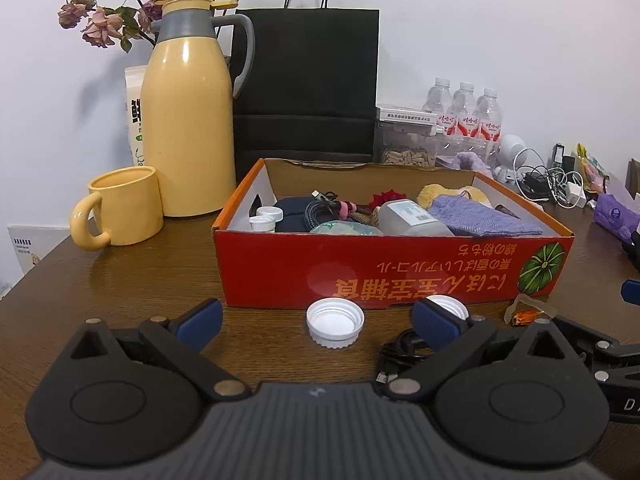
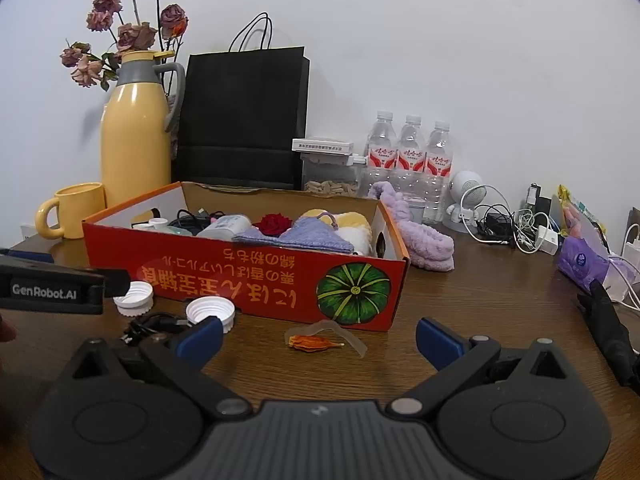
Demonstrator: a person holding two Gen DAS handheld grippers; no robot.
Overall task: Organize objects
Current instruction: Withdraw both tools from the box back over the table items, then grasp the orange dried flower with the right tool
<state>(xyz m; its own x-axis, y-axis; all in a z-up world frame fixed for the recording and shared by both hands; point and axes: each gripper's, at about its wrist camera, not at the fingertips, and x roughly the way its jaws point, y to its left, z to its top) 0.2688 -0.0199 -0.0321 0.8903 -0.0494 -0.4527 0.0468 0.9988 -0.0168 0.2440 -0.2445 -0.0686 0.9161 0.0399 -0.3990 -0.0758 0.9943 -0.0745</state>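
Observation:
A red cardboard box (image 1: 392, 276) (image 2: 240, 280) holds cables, small bottles, a purple cloth and a red rose. On the wooden table in front of it lie two white caps. My left gripper (image 1: 318, 324) is open low over the table, with one white cap (image 1: 335, 322) (image 2: 134, 293) between its fingers, untouched. The second cap (image 1: 448, 306) (image 2: 211, 312) and a black cable (image 1: 404, 350) (image 2: 154, 324) lie by its right finger. My right gripper (image 2: 319, 336) is open too, with a dried orange flower in clear wrap (image 2: 314, 343) (image 1: 528, 314) lying between its fingertips.
Behind the box stand a yellow thermos (image 1: 188, 120), a yellow mug (image 1: 120, 212), a black paper bag (image 1: 306, 88) and water bottles (image 2: 410, 148). A purple towel (image 2: 420, 240) lies right of the box. White chargers and cables (image 2: 516, 228) and a purple packet (image 2: 580, 262) crowd the right edge.

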